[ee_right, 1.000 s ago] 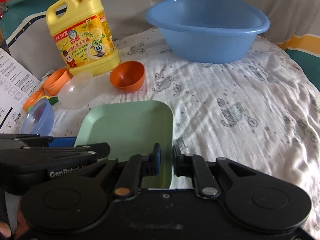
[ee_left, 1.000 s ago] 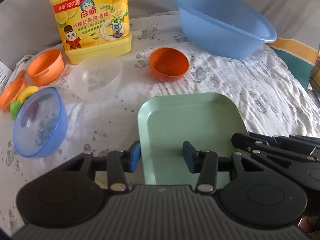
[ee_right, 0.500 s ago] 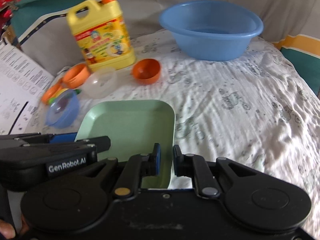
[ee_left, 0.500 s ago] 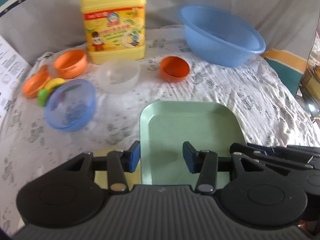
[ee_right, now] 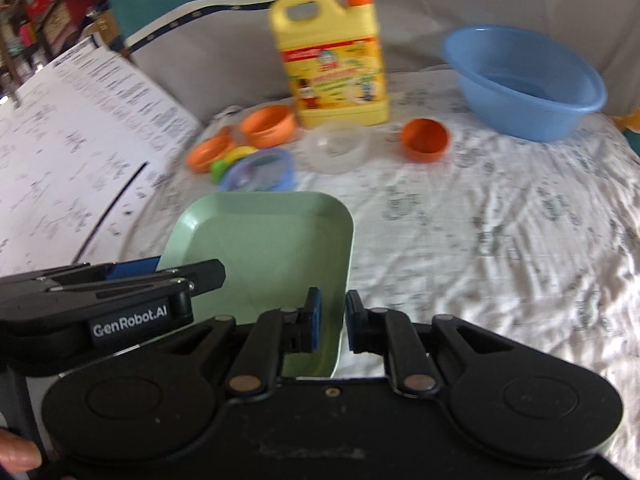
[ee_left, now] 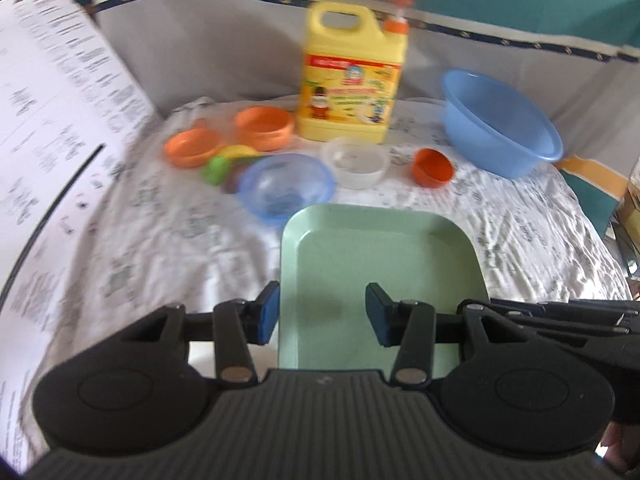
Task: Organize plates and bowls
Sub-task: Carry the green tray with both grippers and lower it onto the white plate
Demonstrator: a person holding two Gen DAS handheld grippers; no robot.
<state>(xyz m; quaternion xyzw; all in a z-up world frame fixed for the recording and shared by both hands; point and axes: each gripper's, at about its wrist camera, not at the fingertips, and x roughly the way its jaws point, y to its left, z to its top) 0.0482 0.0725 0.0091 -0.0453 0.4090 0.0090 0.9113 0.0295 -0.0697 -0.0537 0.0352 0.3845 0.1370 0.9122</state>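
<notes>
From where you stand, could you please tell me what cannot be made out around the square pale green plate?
- Near edge of the square pale green plate: hidden by the gripper body, both views.
- Left gripper: contact with the plate unclear.
- Yellow detergent jug: label blurred.
- Small toys behind the translucent blue bowl: blurred, partly hidden.

Our left gripper (ee_left: 322, 314) hangs level with its jaws spread wide. Our right gripper (ee_right: 332, 322) sits just beside it, jaws pinched nearly together.
</notes>
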